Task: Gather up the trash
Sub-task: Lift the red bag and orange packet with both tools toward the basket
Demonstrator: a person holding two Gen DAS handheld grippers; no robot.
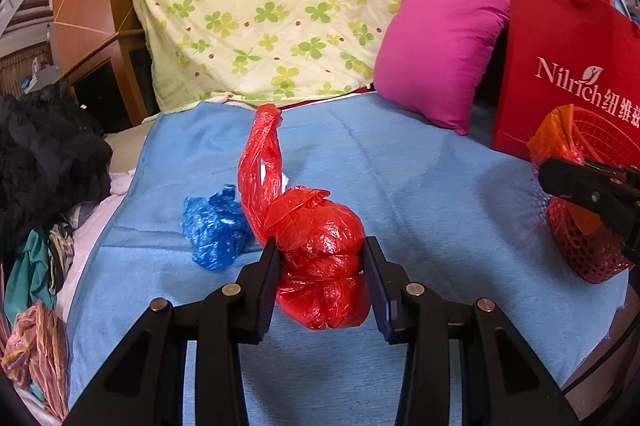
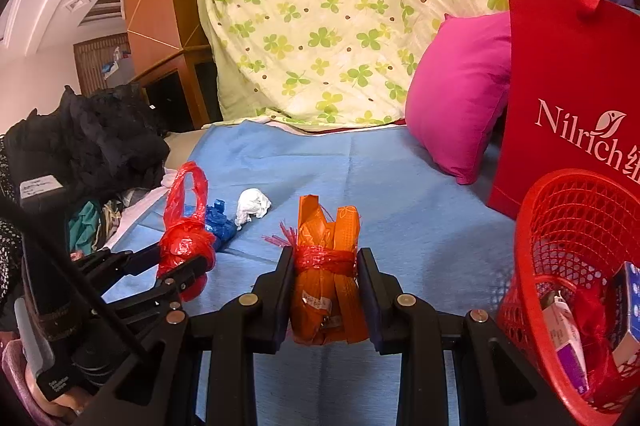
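- A blue blanket [image 1: 400, 185] covers the bed and carries all the loose trash.
- A pale quilt with green clover print [image 1: 288, 5] is heaped at the far end of the bed, with a magenta pillow [image 1: 440, 53] leaning just to its right.
- A red paper shopping bag [image 2: 568, 93] with white lettering stands upright beside the pillow, at the right edge of the bed.
- A red plastic mesh basket [image 2: 560, 209] sits in front of the shopping bag; small cartons and a bit of red wrapping lie inside it.
- A dark heap of clothes [image 2: 100, 137] is piled off the left side of the bed.
- The left gripper [image 1: 322, 266] is partly closed, its pads pressing both sides of a knotted red plastic bag [image 1: 320, 254], whose twisted handles stick upward.
- The right gripper [image 2: 324, 266] is almost fully closed, clamped on an orange wrapper bundle [image 2: 326, 290] tied round with red mesh netting; the bundle sits just left of the basket.
- A crumpled blue plastic bag [image 1: 216, 226] lies on the blanket, just beside the red bag on its left.
- A wad of white tissue [image 2: 252, 207] rests on the blanket near the blue bag, apart from both grippers.
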